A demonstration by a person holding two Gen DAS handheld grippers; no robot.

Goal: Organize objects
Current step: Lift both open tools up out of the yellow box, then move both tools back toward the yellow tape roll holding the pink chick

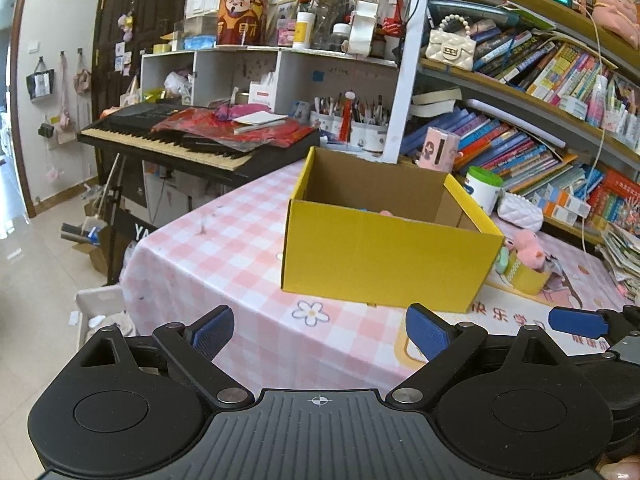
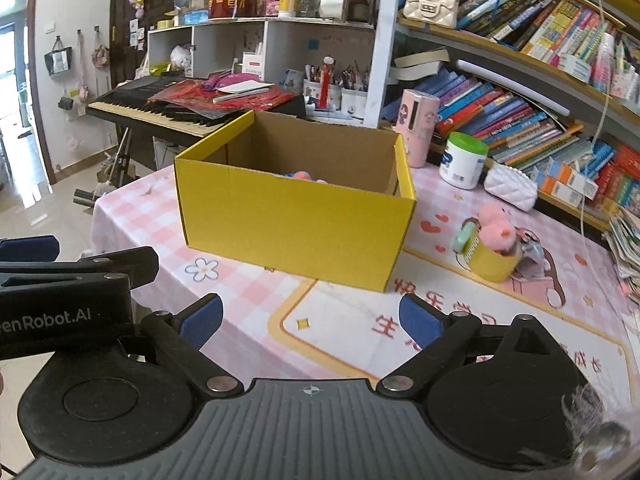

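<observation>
Left claw [image 1: 320, 332]: jaws wide apart, nothing between them, over the near table edge.
Right claw [image 2: 310, 320]: jaws wide apart and empty, just beside the left one.
Box [image 2: 292, 216]: yellow, open-topped, on the checked cloth [image 1: 224, 248]; at 12 o'clock from both claws. Something pink shows inside, too hidden to name.
Loose items: pink plush [image 2: 496, 230] in a small yellow tub [image 2: 490, 264] at 2 o'clock from the right claw, with a green piece touching the tub's left rim.
Likely step: reaching for the tub cluster, I judge.
Risk: the tub may tip if pinched off-centre, spilling the plush.
Risk: the claws could knock together, being so close.
Risk: a low swing could shove the light box.
</observation>
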